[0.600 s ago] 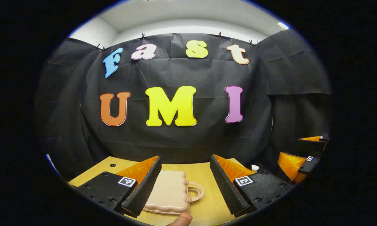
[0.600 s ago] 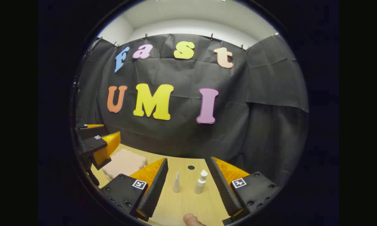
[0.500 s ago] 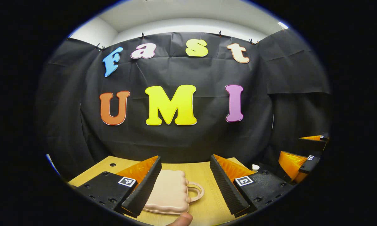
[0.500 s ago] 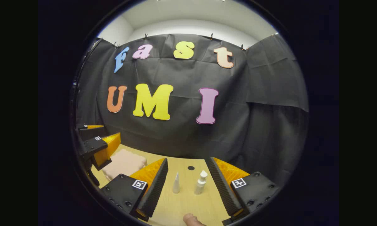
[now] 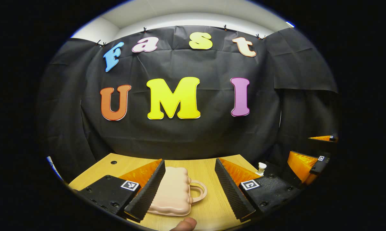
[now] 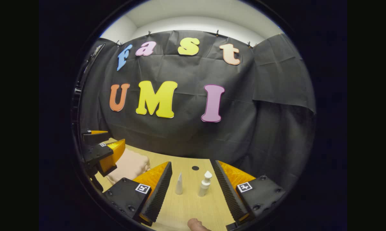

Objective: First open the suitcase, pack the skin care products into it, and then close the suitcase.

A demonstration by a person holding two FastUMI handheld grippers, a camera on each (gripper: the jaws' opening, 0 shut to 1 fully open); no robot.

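Note:
A small pale pink suitcase [image 5: 173,192] lies flat and closed on the wooden table [image 5: 209,170], its handle to the right. My left gripper [image 5: 189,189] hovers open over it, fingers wide on either side without touching. The suitcase [image 6: 128,165] also shows at the left of the right gripper view, behind the left gripper [image 6: 101,150]. A white cone-shaped tube [image 6: 179,184] and a white pump bottle [image 6: 205,183] stand upright between the spread fingers of my open right gripper [image 6: 191,189]. The pump bottle's top [image 5: 261,167] peeks over the left gripper's right finger, with the right gripper [image 5: 311,154] at the far right.
Black cloth walls close the table at the back and on both sides. Small round holes mark the tabletop [image 6: 195,168] [image 5: 113,162]. A fingertip [image 5: 185,224] of the holding hand shows at the bottom edge of each view [image 6: 196,224].
Both grippers have tilted slightly downward, so the wall has risen in the views and more of the table shows. Nothing was taken hold of.

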